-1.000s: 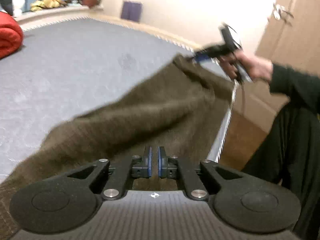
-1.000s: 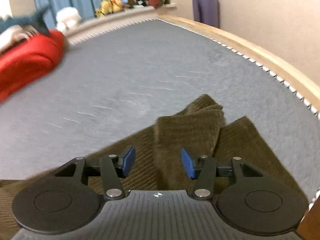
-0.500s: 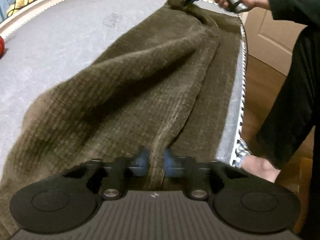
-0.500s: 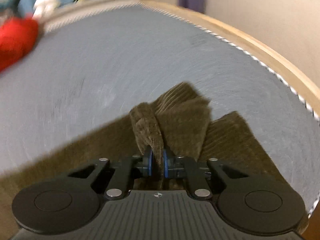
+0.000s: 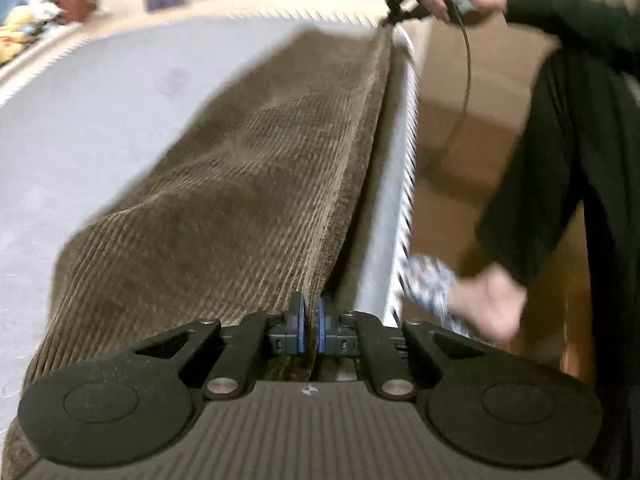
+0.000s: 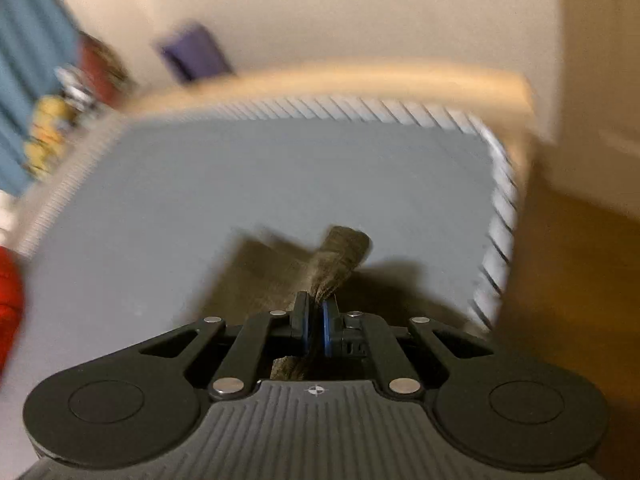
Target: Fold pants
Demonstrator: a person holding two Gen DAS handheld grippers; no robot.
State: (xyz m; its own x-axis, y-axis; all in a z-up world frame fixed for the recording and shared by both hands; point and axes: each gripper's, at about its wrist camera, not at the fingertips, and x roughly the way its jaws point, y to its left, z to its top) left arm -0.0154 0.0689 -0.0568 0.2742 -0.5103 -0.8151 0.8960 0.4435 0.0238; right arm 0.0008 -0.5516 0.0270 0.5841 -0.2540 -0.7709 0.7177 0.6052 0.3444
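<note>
Place: a bedroom in a home.
Bed: a grey mattress [image 6: 280, 168] with striped piping along its edge, set in a light wooden bed frame [image 6: 360, 76].
Far side of the bed: stuffed toys [image 6: 52, 128] in a row on a ledge, blue curtains [image 6: 24, 52] behind them.
Walls: plain cream wall [image 6: 360, 8], a purple object [image 6: 196, 54] leaning on it.
Floor: wooden floor [image 6: 568, 280] beside the bed.
Bedding: a red bundle [image 6: 8, 304] at the mattress's left edge.

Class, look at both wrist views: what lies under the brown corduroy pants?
The grey mattress lies under the pants; both the left gripper and right gripper pinch the fabric. Whatever sits directly beneath the cloth is covered and cannot be seen.
</note>
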